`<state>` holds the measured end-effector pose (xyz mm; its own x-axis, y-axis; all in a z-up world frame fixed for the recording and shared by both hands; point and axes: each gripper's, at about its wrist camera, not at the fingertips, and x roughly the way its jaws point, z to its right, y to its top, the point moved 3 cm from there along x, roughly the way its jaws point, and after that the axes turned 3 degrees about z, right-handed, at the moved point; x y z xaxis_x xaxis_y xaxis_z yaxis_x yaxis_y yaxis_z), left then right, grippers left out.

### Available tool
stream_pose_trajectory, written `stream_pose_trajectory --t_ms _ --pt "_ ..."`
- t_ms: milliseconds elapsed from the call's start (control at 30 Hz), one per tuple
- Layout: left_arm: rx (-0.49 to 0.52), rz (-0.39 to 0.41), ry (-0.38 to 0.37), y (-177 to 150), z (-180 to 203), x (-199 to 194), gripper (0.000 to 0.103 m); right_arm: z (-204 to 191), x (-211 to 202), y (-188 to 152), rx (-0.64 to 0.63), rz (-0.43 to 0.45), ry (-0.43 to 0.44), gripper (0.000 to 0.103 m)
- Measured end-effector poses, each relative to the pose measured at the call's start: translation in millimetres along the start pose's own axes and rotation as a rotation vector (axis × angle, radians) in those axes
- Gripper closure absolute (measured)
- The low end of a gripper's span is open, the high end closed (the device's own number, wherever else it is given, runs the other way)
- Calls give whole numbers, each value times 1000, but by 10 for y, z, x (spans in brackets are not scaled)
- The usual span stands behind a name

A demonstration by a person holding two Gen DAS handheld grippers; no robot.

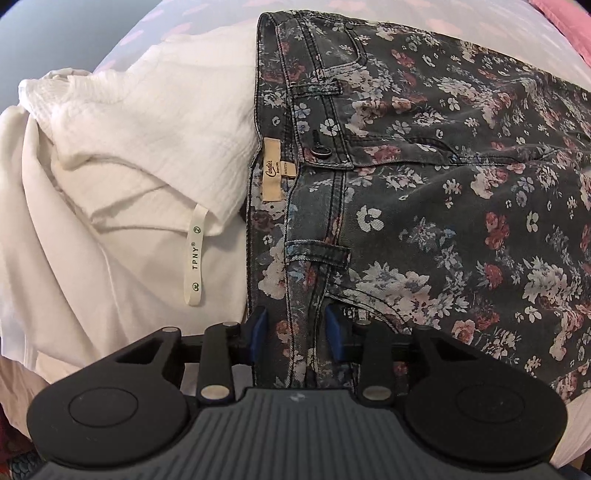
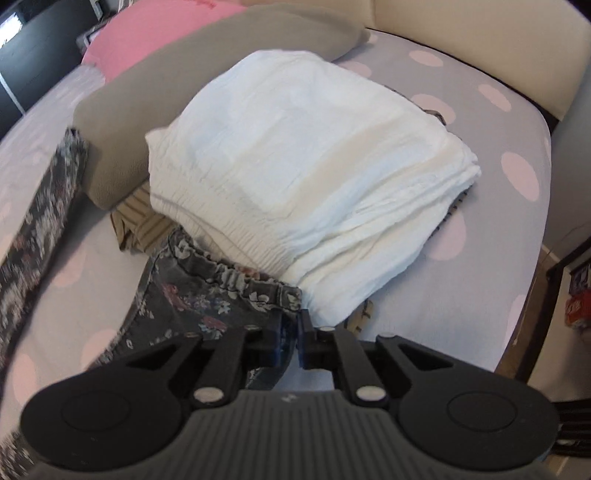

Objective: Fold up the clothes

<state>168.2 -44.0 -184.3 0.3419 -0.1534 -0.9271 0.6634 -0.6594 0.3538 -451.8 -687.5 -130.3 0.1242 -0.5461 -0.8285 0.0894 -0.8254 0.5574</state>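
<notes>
Dark grey floral jeans (image 1: 424,192) fill the left wrist view, waistband to the left, button and tan label showing. My left gripper (image 1: 295,326) is shut on the jeans' waistband near a belt loop, blue pads on either side of the fabric. In the right wrist view my right gripper (image 2: 291,338) is shut on another bunched edge of the floral jeans (image 2: 207,291). A blurred length of the same jeans (image 2: 40,221) runs along the left. A folded white garment (image 2: 306,166) lies just beyond the right gripper.
White clothes (image 1: 122,177) with a TPNY tag lie left of the jeans. The bed sheet (image 2: 480,280) is lilac with pink dots. A grey-brown pillow (image 2: 155,85), a pink pillow (image 2: 155,33), a tan ribbed garment (image 2: 144,221) and a cream headboard (image 2: 480,40) stand behind.
</notes>
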Motion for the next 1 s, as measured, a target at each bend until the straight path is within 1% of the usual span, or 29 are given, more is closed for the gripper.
stream_pose_trajectory --t_ms 33,100,133,167,233,300,367,433,500,600,633,733,833,1000 --pt "1 3 0 0 -4 -15 70 14 18 -9 -7 -8 -8 91" --pt "-8 18 -6 10 -33 -80 65 42 54 -28 -20 -24 -25 71" --pt "-8 33 -1 19 -43 -135 65 56 72 -37 -26 -32 -34 67" --pt "-5 52 0 29 -46 -196 65 70 90 -46 -33 -40 -42 66" --pt "12 107 -17 48 -10 -351 65 41 -34 -9 -71 22 -55 66" --pt "40 149 -51 50 65 -494 65 9 -167 30 -109 88 -69 61" --pt "118 181 -99 25 219 -622 65 -24 -301 69 -148 154 -82 60" --pt "239 201 -135 -36 449 -721 65 -105 -391 70 -176 175 29 60" --pt "376 205 -161 -125 705 -776 65 -270 -439 25 -271 184 117 60" --pt "589 187 -205 -347 1070 -823 65 -552 -455 -112 -415 179 193 60" --pt "652 174 -219 -443 1165 -820 65 -622 -457 -149 -446 176 213 60" --pt "799 143 -225 -674 1341 -750 64 -785 -456 -244 -518 170 253 60" --pt "888 131 -205 -825 1449 -605 64 -876 -442 -313 -560 162 282 59" --pt "923 118 -207 -923 1464 -374 64 -962 -444 -415 -619 149 296 56"
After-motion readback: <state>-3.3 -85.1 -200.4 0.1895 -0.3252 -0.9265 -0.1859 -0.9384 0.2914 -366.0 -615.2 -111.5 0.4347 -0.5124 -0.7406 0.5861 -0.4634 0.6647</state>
